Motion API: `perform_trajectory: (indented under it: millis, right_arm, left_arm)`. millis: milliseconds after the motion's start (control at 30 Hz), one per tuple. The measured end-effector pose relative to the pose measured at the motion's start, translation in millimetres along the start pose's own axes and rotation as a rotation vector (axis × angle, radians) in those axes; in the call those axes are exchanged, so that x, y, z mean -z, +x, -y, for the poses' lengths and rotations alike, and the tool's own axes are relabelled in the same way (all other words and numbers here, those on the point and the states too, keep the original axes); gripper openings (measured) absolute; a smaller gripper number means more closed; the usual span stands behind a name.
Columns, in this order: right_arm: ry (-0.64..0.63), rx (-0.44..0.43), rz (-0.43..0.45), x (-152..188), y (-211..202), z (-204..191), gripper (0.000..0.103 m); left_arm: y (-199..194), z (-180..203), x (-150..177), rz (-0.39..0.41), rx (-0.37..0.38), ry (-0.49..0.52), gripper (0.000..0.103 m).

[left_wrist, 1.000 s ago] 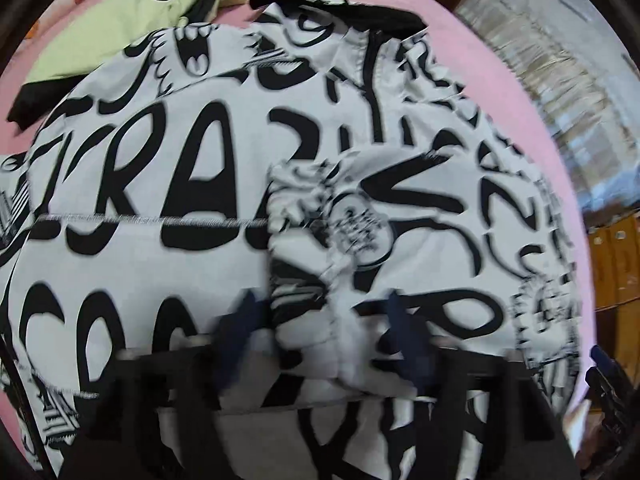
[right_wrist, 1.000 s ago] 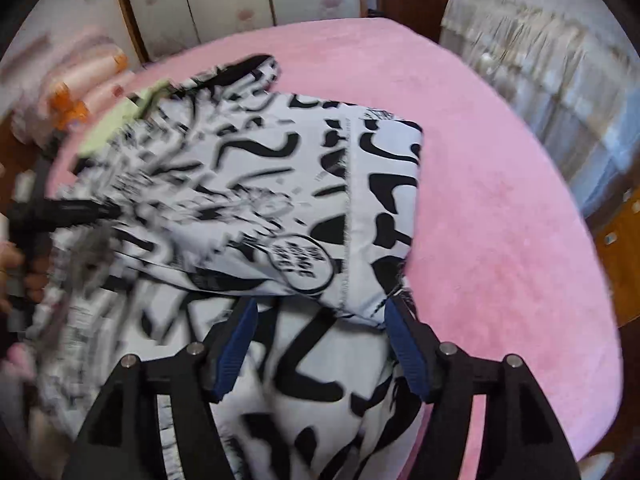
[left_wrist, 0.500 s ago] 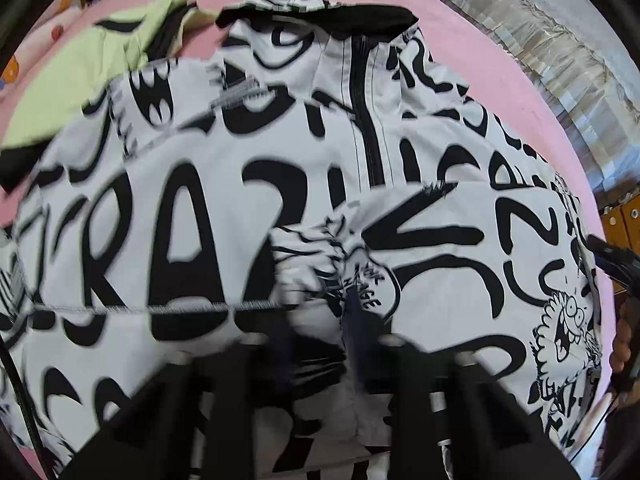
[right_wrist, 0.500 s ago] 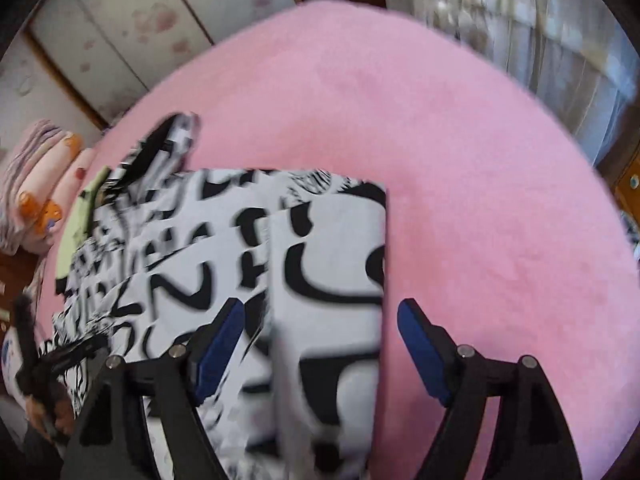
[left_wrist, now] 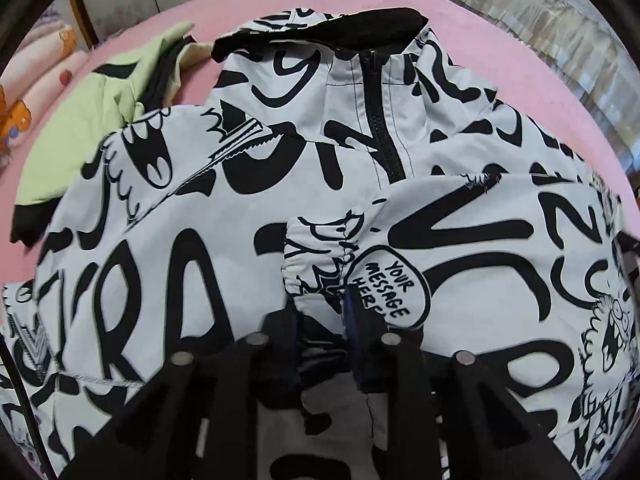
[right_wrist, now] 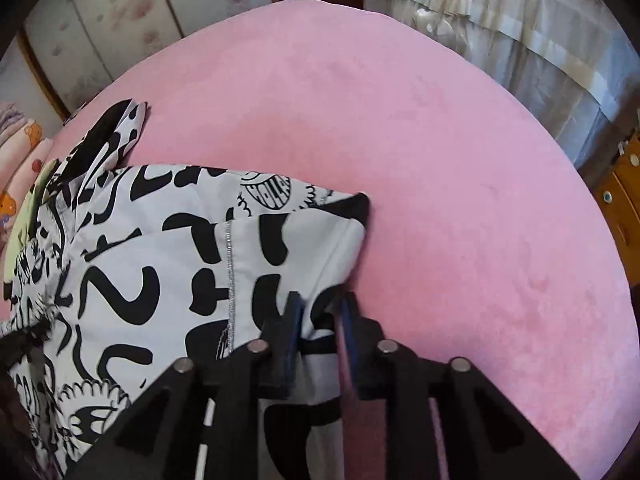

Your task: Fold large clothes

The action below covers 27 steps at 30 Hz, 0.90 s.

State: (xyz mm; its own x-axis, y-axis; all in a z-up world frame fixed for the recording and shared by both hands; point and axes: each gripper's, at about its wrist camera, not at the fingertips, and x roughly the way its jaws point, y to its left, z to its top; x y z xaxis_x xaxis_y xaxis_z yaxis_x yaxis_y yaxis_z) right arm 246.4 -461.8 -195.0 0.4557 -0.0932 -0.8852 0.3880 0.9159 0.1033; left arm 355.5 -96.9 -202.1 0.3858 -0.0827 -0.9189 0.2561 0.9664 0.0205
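Now both tools closed since earlier: left tool point(left_wrist: 320, 312) pinching jacket point(left_wrist: 208, 248) cuff, right tool point(right_wrist: 318, 320) gripping hem.

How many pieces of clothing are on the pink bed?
2: the black-and-white jacket spread in the middle, and a green garment beside its far left shoulder. More may lie hidden underneath.

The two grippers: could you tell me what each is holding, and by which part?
Left gripper pinches the jacket at its gathered sleeve cuff; right gripper pinches its folded right edge.

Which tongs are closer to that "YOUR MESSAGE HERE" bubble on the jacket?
Left. The left tongs pinch the cuff right beside the bubble; the right tongs grip the jacket's outer edge.
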Motion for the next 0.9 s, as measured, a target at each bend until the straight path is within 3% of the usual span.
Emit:
perform_trajectory:
  millis: [67, 167, 300, 367, 433, 567, 733, 900]
  right_arm:
    - [-0.009, 0.001, 0.028, 0.8, -19.1, 1.8, 0.034]
    - [-0.046, 0.001, 0.127, 12.9, -63.0, -5.4, 0.034]
    - [-0.068, -0.039, 0.236, 39.1, -102.6, -28.3, 0.038]
    - [-0.109, -0.057, 0.259, 54.8, -110.7, -46.6, 0.038]
    - [-0.168, -0.077, 0.229, 67.6, -111.6, -70.0, 0.038]
    - [-0.237, -0.049, 0.181, 97.9, -99.1, -113.5, 0.038]
    - [-0.254, -0.124, 0.08, 121.2, -66.2, -132.9, 0.038]
    - [-0.188, 0.021, 0.057, 127.1, -48.0, -96.0, 0.036]
  left_arm:
    - [-9.3, -1.2, 2.5, -0.008, -0.031, 0.003, 0.037]
    - [-37.2, -8.3, 11.8, 0.05, -0.013, -0.022, 0.046]
    - [-77.5, -5.5, 32.8, 0.152, 0.097, -0.03, 0.051]
    - [-85.9, 5.3, 41.1, 0.156, 0.144, -0.017, 0.051]
    - [-88.4, 13.7, 50.8, 0.117, 0.199, -0.033, 0.051]
    - [-80.1, 29.1, 67.2, 0.127, 0.208, -0.097, 0.052]
    - [-38.1, 53.7, 80.4, 0.051, 0.15, -0.093, 0.052]
    - [-25.1, 58.5, 86.3, 0.04, 0.112, -0.056, 0.052]
